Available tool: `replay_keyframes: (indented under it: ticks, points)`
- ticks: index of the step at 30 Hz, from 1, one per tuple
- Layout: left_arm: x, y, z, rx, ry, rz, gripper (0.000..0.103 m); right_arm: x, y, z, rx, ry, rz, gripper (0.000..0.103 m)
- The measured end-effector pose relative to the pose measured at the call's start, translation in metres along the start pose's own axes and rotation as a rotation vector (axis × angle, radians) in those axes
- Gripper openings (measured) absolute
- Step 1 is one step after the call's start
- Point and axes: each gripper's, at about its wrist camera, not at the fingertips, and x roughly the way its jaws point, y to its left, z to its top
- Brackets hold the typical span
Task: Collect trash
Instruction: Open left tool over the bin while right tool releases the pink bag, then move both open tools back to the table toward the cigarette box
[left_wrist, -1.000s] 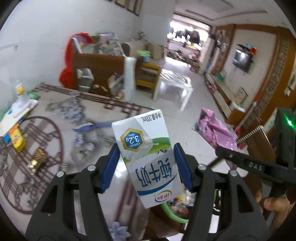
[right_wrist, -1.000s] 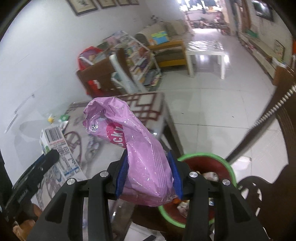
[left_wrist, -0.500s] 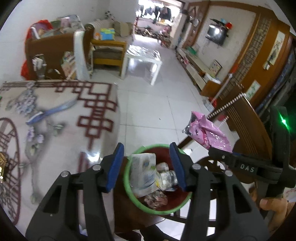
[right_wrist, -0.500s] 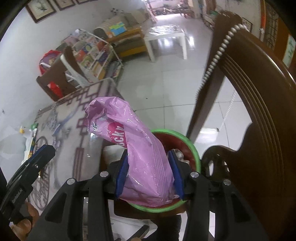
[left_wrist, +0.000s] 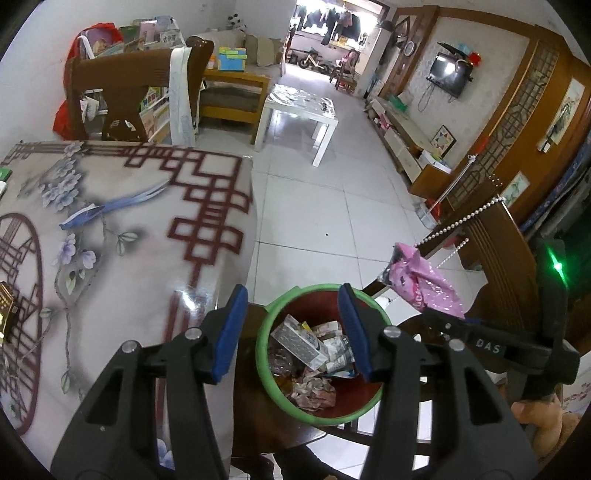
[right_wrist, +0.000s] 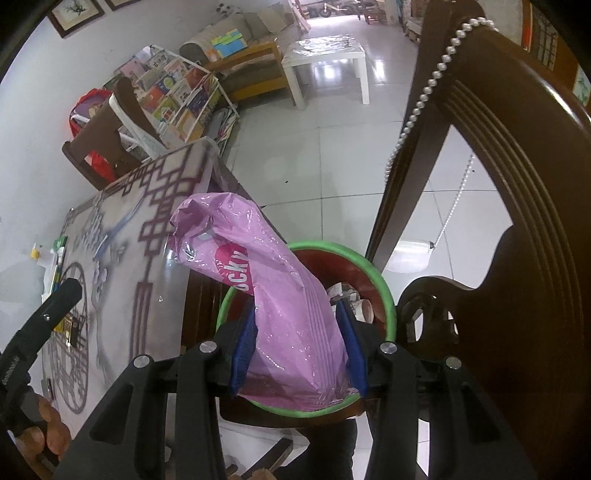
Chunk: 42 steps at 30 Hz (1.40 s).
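Observation:
A dark red bin with a green rim (left_wrist: 265, 373) stands on a chair seat beside the table. It holds several pieces of trash, among them the white milk carton (left_wrist: 299, 343). My left gripper (left_wrist: 291, 325) hangs open over the bin with nothing between its blue pads. My right gripper (right_wrist: 295, 343) is shut on a pink plastic snack bag (right_wrist: 280, 295) just above the bin's rim (right_wrist: 384, 284). That bag (left_wrist: 424, 284) also shows at the right of the left wrist view.
The patterned table top (left_wrist: 122, 240) lies to the left, with a small gold packet (left_wrist: 5, 308) at its far left edge. A dark wooden chair back (right_wrist: 491, 206) with a bead string rises close on the right. White tiled floor (left_wrist: 325, 206) and a white low table (left_wrist: 299, 110) lie beyond.
The left gripper let the milk carton go; it now lies in the bin. Both grippers moved off the table to over the bin and tipped downward. The right still holds the pink bag.

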Motion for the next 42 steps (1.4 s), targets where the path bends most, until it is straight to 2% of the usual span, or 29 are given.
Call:
replay_keyframes:
  ticks: [14, 26, 27, 28, 30, 38, 42]
  points:
    - [-0.024, 0.024, -0.003, -0.055, -0.034, 0.022, 0.049, 0.014, 0.016, -0.007, -0.05, 0.044, -0.011, 0.043]
    - [-0.03, 0.025, -0.009, -0.063, -0.038, 0.012, 0.053, 0.026, 0.021, -0.013, -0.063, 0.076, -0.032, 0.047]
    - [-0.03, 0.024, -0.009, -0.062, -0.038, 0.012, 0.053, 0.026, 0.02, -0.013, -0.062, 0.076, -0.033, 0.051]
    - [-0.031, 0.024, -0.009, -0.061, -0.039, 0.011, 0.054, 0.027, 0.02, -0.013, -0.06, 0.077, -0.037, 0.062]
    - [-0.032, 0.022, -0.01, -0.059, -0.042, 0.011, 0.054, 0.029, 0.018, -0.014, -0.05, 0.082, -0.044, 0.076]
    - [-0.033, 0.027, -0.008, -0.076, -0.046, 0.011, 0.057, 0.027, 0.019, -0.013, -0.034, 0.09, -0.053, 0.079]
    - [-0.033, 0.043, -0.006, -0.101, -0.055, 0.024, 0.062, 0.024, 0.026, -0.011, -0.049, 0.084, -0.045, 0.08]
